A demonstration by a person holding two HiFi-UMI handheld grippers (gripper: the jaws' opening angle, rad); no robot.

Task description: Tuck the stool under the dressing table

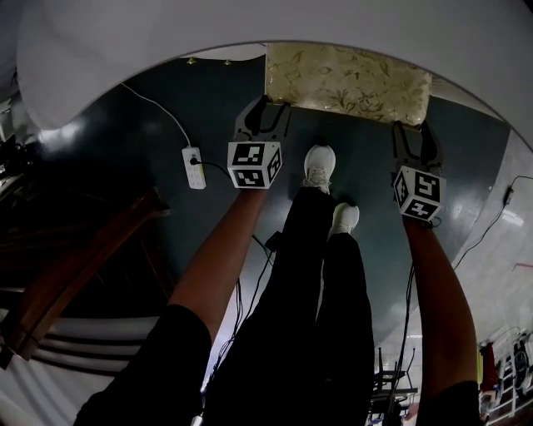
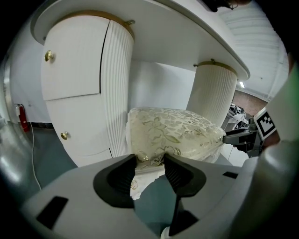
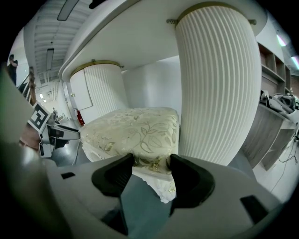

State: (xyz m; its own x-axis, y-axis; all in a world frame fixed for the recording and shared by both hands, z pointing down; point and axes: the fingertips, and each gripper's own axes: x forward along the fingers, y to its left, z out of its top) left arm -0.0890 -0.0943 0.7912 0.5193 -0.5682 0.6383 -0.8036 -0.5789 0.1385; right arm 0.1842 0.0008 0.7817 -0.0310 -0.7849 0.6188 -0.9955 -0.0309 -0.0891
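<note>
Head view: the left tool [image 1: 266, 108] and right tool [image 1: 414, 133] meet the near corners of a cream, gold-leaf-patterned cushioned stool [image 1: 346, 79], just ahead and partly beneath a curved white dressing table [image 1: 250, 25]; left gripper view: jaws wide, tips against the stool's edge, a ribbed white pedestal [image 2: 117, 88] ahead-left; right gripper view: jaws equally wide, tips touching the edge.

A dark teal floor [image 1: 208, 108] lies beneath the left gripper [image 1: 265, 110], with a white power strip [image 1: 193, 166] on it to that gripper's left; grey open shelving [image 3: 275, 126] stands right of the right gripper [image 1: 414, 133], and a white wall [image 3: 149, 86] rises ahead of both.
</note>
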